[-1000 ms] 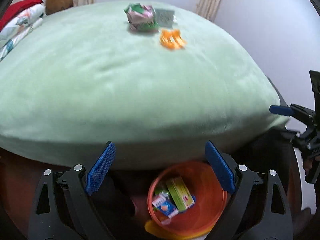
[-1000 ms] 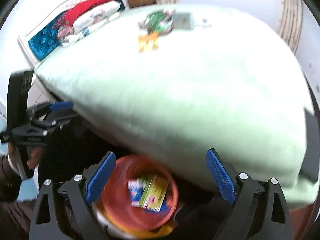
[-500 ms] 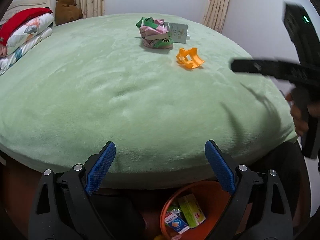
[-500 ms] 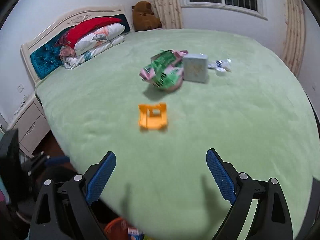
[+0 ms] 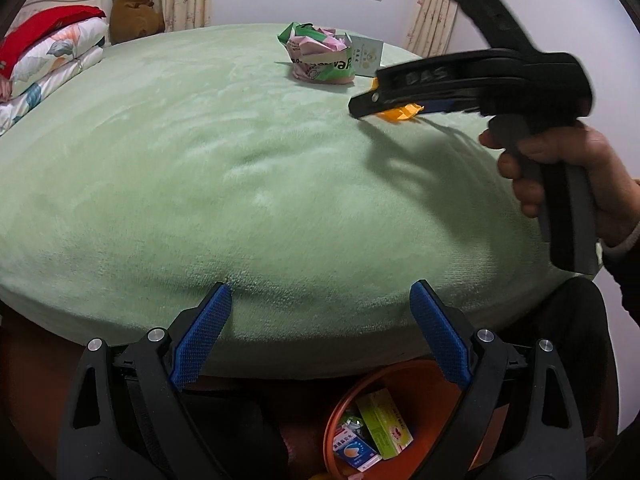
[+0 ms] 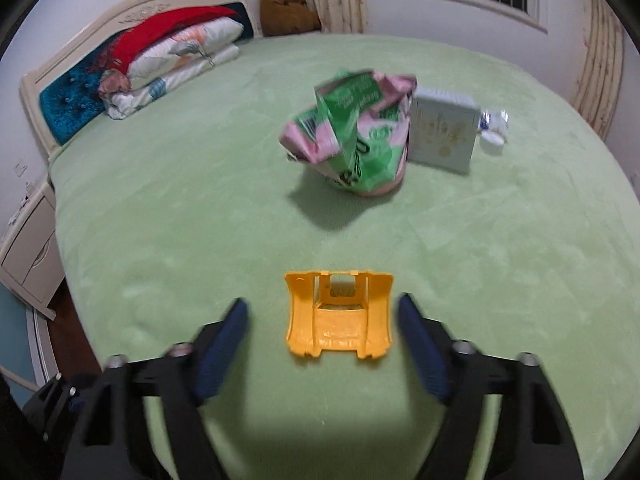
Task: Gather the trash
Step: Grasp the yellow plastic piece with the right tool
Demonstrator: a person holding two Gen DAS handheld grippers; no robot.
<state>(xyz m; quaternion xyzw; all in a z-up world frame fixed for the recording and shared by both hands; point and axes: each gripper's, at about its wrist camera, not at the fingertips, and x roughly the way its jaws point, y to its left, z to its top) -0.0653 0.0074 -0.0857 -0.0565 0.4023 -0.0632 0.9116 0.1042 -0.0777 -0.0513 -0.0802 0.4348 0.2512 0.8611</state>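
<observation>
An orange plastic piece (image 6: 338,316) lies on the green bed (image 6: 200,200). My right gripper (image 6: 322,320) is open, with a finger on each side of the piece and not touching it. Beyond it stand a crumpled green and pink bag (image 6: 352,136) and a pale box (image 6: 442,136). My left gripper (image 5: 320,320) is open and empty at the near bed edge, above an orange bin (image 5: 416,384) holding small cartons. In the left wrist view the right gripper (image 5: 360,106) covers part of the orange piece (image 5: 400,114), in front of the bag (image 5: 322,60).
Folded bedding (image 6: 172,56) and a headboard (image 6: 80,92) lie at the far left, with a brown plush toy (image 6: 288,12) by the curtains. Small white items (image 6: 494,130) sit right of the box. A nightstand (image 6: 28,248) stands at the left bed edge.
My right gripper has risen from the bin and moved forward over the bed to straddle the orange piece. My left gripper has lifted a little from the bin toward the bed edge.
</observation>
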